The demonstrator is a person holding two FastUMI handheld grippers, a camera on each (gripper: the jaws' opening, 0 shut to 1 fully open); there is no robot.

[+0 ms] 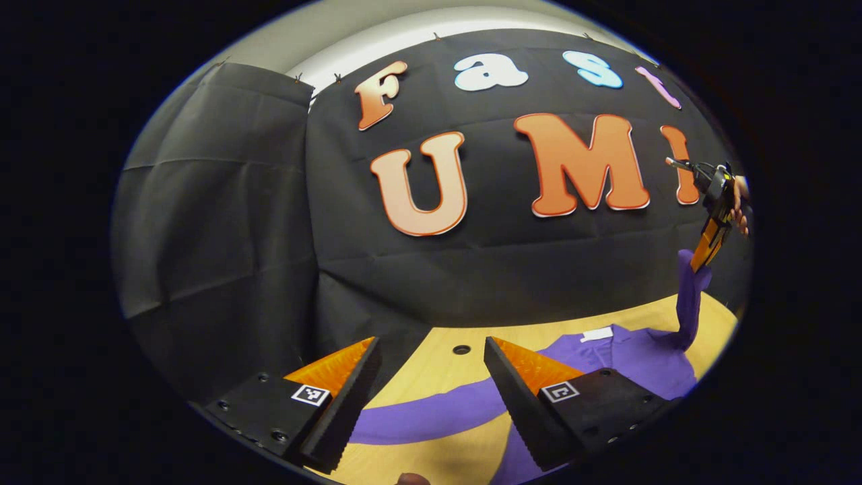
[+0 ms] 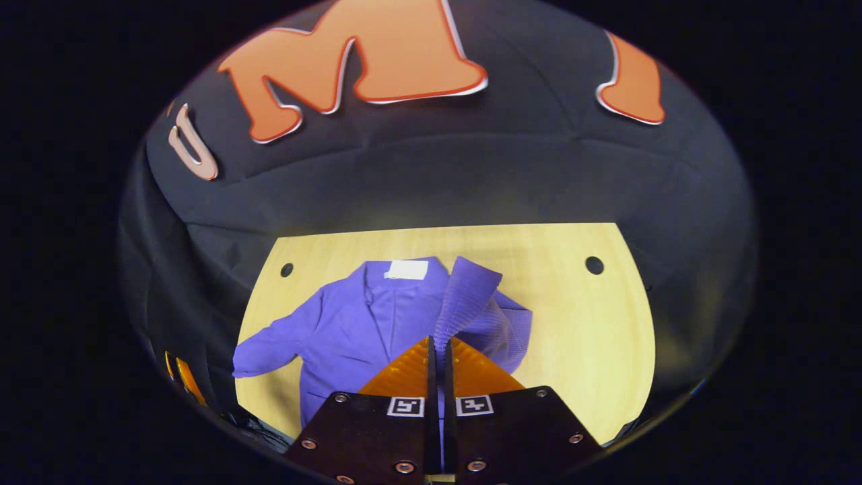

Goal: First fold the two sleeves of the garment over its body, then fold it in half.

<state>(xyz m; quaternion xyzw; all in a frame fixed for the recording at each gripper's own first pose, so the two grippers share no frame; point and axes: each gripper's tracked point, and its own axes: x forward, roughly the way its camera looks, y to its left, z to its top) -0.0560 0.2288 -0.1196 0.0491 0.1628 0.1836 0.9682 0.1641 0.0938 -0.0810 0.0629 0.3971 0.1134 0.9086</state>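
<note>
right gripper (image 2: 438,347) fingers clamp the lifted sleeve (image 2: 465,296) (seemingly its cuff); left gripper (image 1: 431,377) fingers apart.

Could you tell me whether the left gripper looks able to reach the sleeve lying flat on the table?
Probably yes: the left gripper is open just above that sleeve, with nothing between them.

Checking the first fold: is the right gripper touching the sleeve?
Touching: the right gripper view shows the right gripper shut on the lifted purple sleeve.

purple knit long-sleeved garment (image 2: 363,330) on light wooden tabletop (image 2: 579,337) | collar toward wall | 1 sleeve (image 2: 465,300) lifted over body | other sleeve (image 1: 431,414) flat, outstretched
</note>
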